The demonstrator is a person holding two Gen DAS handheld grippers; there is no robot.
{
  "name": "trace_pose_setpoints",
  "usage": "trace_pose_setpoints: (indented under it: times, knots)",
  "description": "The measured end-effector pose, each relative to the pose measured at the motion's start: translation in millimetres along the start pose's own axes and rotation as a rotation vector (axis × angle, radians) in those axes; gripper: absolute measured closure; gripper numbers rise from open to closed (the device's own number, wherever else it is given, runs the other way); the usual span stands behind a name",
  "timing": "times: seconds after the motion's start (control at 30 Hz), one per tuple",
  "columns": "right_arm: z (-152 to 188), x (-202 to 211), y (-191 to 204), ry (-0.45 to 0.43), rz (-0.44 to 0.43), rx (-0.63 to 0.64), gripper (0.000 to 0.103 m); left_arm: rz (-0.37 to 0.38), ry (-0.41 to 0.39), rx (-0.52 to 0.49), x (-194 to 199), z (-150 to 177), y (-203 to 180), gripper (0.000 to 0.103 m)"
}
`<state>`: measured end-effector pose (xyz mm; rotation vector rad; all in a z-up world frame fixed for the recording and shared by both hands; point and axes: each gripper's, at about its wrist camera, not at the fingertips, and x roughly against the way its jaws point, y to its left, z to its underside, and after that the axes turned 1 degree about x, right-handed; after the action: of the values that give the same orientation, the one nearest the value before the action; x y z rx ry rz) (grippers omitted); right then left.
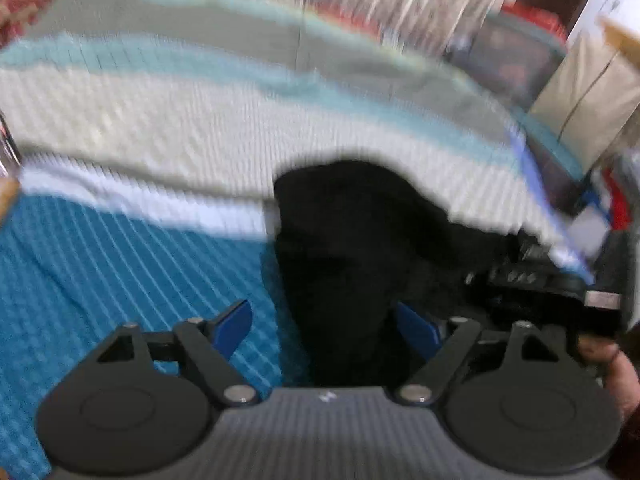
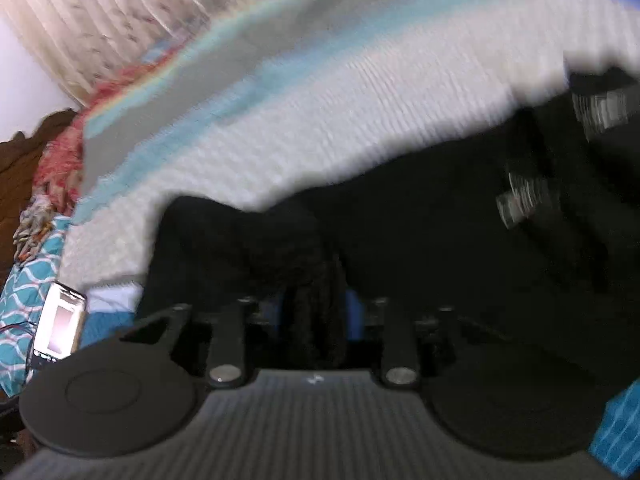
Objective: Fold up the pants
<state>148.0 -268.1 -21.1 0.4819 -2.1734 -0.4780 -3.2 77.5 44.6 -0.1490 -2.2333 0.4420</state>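
Observation:
The black pants (image 1: 352,248) lie bunched on a striped bedspread (image 1: 160,128) of teal, white and grey bands. In the left wrist view my left gripper (image 1: 326,330) is open, its blue pads wide apart, with the pants' edge lying between them. The right gripper shows at the right of that view (image 1: 552,284). In the right wrist view my right gripper (image 2: 316,316) is shut on a fold of the black pants (image 2: 400,240), the blue pads (image 2: 353,312) pressed close on the cloth. Both views are motion-blurred.
A phone (image 2: 60,320) lies on the teal cover at the left. Pleated curtains (image 2: 100,12) hang behind the bed. A red patterned cloth (image 2: 60,160) lies at the bed's far edge. Cabinets (image 1: 592,92) stand at the right.

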Motion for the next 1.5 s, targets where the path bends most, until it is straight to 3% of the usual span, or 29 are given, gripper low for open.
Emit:
trace_pose_setpoints:
  times: [0.07, 0.13, 0.17, 0.27, 0.53, 0.57, 0.6, 0.67, 0.73, 0.8, 0.87, 0.93, 1.0, 1.07, 1.1, 1.17, 1.33, 1.5]
  knots:
    - [0.1, 1.5, 2.5, -0.014, -0.003, 0.032, 0.061, -0.032, 0.076, -0.011, -21.8, 5.8, -3.6, 0.024]
    - [-7.6, 2.7, 4.1, -0.006, -0.027, 0.018, 0.05, -0.095, 0.131, -0.037, -32.8, 11.0, -5.6, 0.023]
    - [-10.0, 3.9, 4.3, -0.015, -0.041, 0.003, 0.041, -0.095, 0.124, -0.044, -30.7, 11.9, -5.9, 0.023]
    - [-12.9, 13.0, -2.7, -0.066, -0.058, -0.032, 0.035, -0.085, 0.102, -0.036, -17.7, 10.6, -4.7, 0.023]
    - [-33.0, -21.8, 1.6, 0.013, -0.16, -0.126, 0.025, -0.124, 0.118, -0.037, -14.7, 7.9, -9.5, 0.023]
    - [-32.6, -23.4, 3.0, 0.033, -0.177, -0.122, 0.032, -0.132, 0.123, -0.034, -15.9, 7.0, -11.3, 0.023]
    - [-30.3, -22.1, 5.0, 0.06, -0.194, -0.105, 0.059, -0.14, 0.13, -0.03, -17.1, 5.7, -12.9, 0.023]
    - [-27.9, -16.2, 15.2, 0.038, -0.151, -0.055, 0.071, -0.159, 0.144, -0.023, -19.9, 3.8, -15.0, 0.023]
    - [-24.3, 7.9, 24.1, -0.071, -0.112, 0.008, 0.085, -0.173, 0.152, -0.019, -21.1, 2.7, -16.7, 0.023]
    - [-17.7, 30.9, 42.7, -0.192, -0.061, 0.136, 0.085, -0.181, 0.155, -0.021, -22.6, 2.4, -19.2, 0.022]
    - [-7.6, 35.0, 57.7, -0.234, 0.016, 0.247, 0.084, -0.198, 0.158, -0.029, -25.0, 3.8, -21.4, 0.021]
    - [-0.6, 14.8, 59.7, -0.162, 0.116, 0.293, 0.079, -0.23, 0.166, -0.041, -29.0, 5.7, -23.6, 0.018]
    - [2.3, -5.3, 45.4, -0.077, 0.182, 0.227, 0.066, -0.248, 0.169, -0.041, -29.7, 6.2, -23.8, 0.016]
    - [-2.1, 2.4, 32.7, -0.087, 0.139, 0.121, 0.058, -0.263, 0.167, -0.044, -26.9, 6.0, -24.8, 0.016]
    - [-4.7, 5.0, 33.0, -0.083, 0.137, 0.111, 0.052, -0.27, 0.166, -0.049, -25.7, 6.1, -25.0, 0.016]
    - [-3.9, 16.2, 33.7, -0.102, 0.144, 0.093, 0.048, -0.283, 0.166, -0.048, -24.8, 6.3, -26.8, 0.016]
    - [10.2, 47.6, 29.6, -0.156, 0.112, 0.085, 0.047, -0.298, 0.163, -0.033, -23.5, 7.2, -28.4, 0.016]
    - [19.9, 58.4, 38.0, -0.239, 0.146, 0.156, 0.047, -0.303, 0.163, -0.027, -23.0, 7.3, -29.3, 0.016]
